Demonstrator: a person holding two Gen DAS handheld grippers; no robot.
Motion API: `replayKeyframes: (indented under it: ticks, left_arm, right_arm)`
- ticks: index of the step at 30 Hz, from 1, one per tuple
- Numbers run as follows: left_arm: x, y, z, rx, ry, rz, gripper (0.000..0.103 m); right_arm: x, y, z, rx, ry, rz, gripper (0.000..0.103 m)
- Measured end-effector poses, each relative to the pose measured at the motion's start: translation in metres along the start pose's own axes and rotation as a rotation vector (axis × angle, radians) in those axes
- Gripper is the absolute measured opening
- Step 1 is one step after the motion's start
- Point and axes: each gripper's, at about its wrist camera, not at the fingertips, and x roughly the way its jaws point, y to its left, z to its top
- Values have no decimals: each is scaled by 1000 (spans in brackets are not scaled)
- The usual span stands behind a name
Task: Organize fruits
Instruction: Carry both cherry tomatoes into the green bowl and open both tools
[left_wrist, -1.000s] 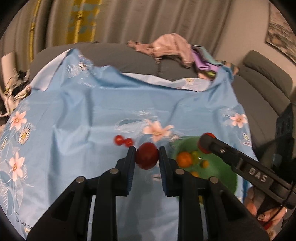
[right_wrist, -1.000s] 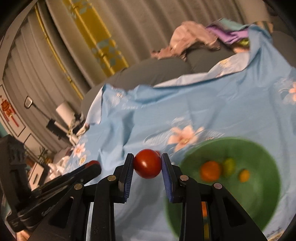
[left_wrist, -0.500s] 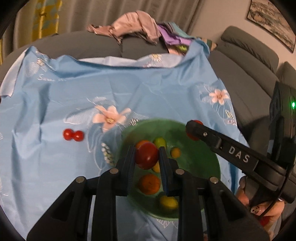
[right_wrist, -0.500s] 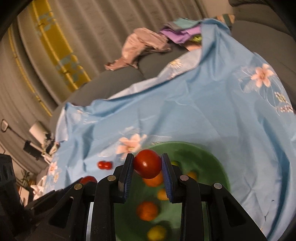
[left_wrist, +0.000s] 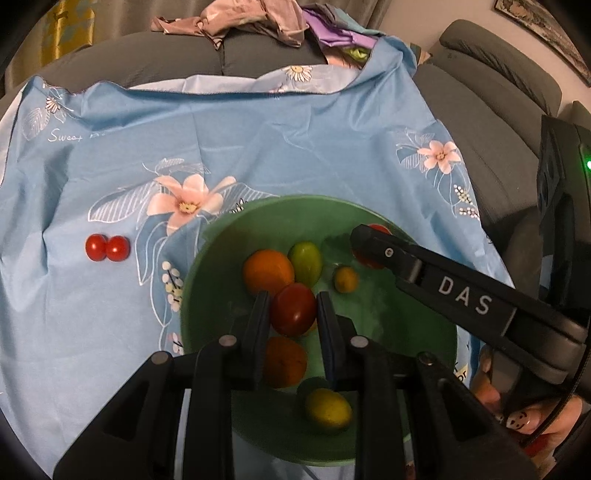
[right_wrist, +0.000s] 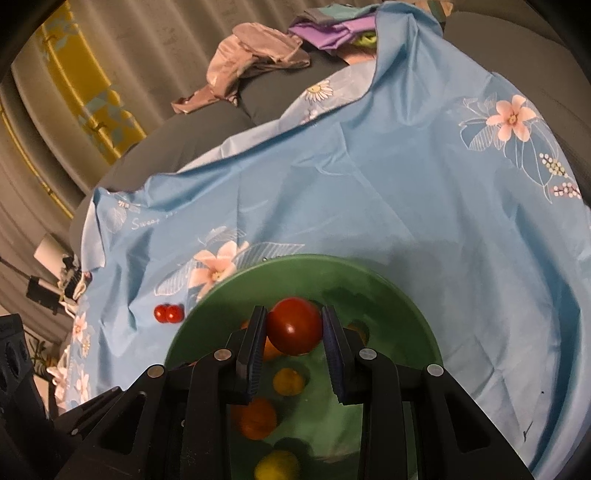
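Light blue cloth (left_wrist: 280, 147) printed with pink-and-white flowers and white leaf outlines; green bowl (left_wrist: 207, 273) holding orange, green and yellow fruits; two red cherry tomatoes (left_wrist: 107, 248) near the cloth's left edge; grey sofa (left_wrist: 491, 122); yellow-patterned curtain (right_wrist: 92, 96)

Left gripper (left_wrist: 291, 314): matte black angular frame, two flat fingers with dark blue ribbed pads, round silver screws behind the jaws. Right gripper (right_wrist: 293, 332): identical build; its outer finger bears white "DAS" lettering, a green light glowing on the housing behind. Hand (left_wrist: 524, 417) beneath: painted nails with dotted art.
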Motion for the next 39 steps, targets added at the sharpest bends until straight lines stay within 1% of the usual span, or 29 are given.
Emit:
replayKeyframes:
  ticks: [9, 25, 26, 27, 28, 29, 30, 32, 34, 36, 39]
  left_arm:
    - [8, 1, -3, -6, 31, -5, 25]
    - [9, 4, -4, -26, 40, -10, 25]
    - [6, 5, -3, -30, 35, -10, 27]
    - [4, 7, -3, -35, 29, -14, 34]
    - [0, 9, -1, -46, 19, -22, 38]
    - [-4, 12, 0, -55, 11, -30, 46]
    - [-8, 16, 1, -65, 0, -38, 51]
    - [-19, 25, 5, -84, -27, -39, 54]
    - [-32, 38, 9, -108, -60, -17, 56]
    - [-43, 59, 15, -144, -97, 21, 58]
    - [-50, 97, 24, -227, -117, 106, 58]
  right_arm:
    - [6, -1, 0, -4, 31, -26, 32]
    - [10, 0, 0, -17, 52, -47, 32]
    - [10, 0, 0, -16, 54, -48, 32]
    - [11, 0, 0, -15, 56, -48, 32]
    - [11, 0, 0, -14, 56, -48, 32]
    - [11, 0, 0, -14, 55, -46, 34]
    - [11, 0, 0, -14, 53, -44, 36]
    - [9, 0, 0, -13, 41, -39, 47]
    - [6, 2, 0, -15, 26, -31, 48]
    - [4, 3, 1, -11, 15, -23, 48]
    - [2, 5, 1, -10, 3, -23, 48]
